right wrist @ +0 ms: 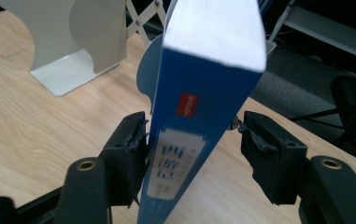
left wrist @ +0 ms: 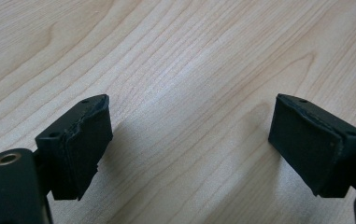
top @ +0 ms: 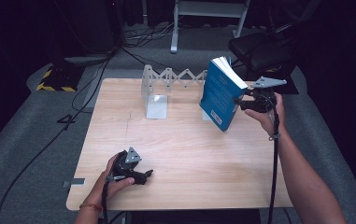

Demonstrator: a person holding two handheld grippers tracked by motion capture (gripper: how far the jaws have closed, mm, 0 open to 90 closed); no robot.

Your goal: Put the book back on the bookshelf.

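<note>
Book (top: 220, 93): blue cover, held tilted above the far right part of the table (top: 185, 154), lower corner close to the wood; contact with the surface not discernible.
Right gripper (top: 241, 103): closed around the book at the spine side. In the right gripper view, one pad (right wrist: 131, 154) pressed against the cover; the other pad (right wrist: 264, 154) apparently slightly clear of the opposite face. Grip judged partial.
Left gripper (top: 148, 173): released, jaws spread wide, nothing between them, resting low over the near left of the table.
Bookend (top: 156, 103): white metal, upright, left of the book and apart from it; folding rack (top: 175, 77) behind.
Risk 1: pivoting or slipping of the book out of a one-sided clamp, caused by weight hanging off-centre from the grasp point.
Risk 2: pages (top: 229, 70) fanning open at the top edge, caused by the tilt and the loose hold.
Risk 3: corner strike on the table, or knocking of the bookend, during a swing toward the rack.
Mitigation: firmer closure before travel; left gripper available for support.
</note>
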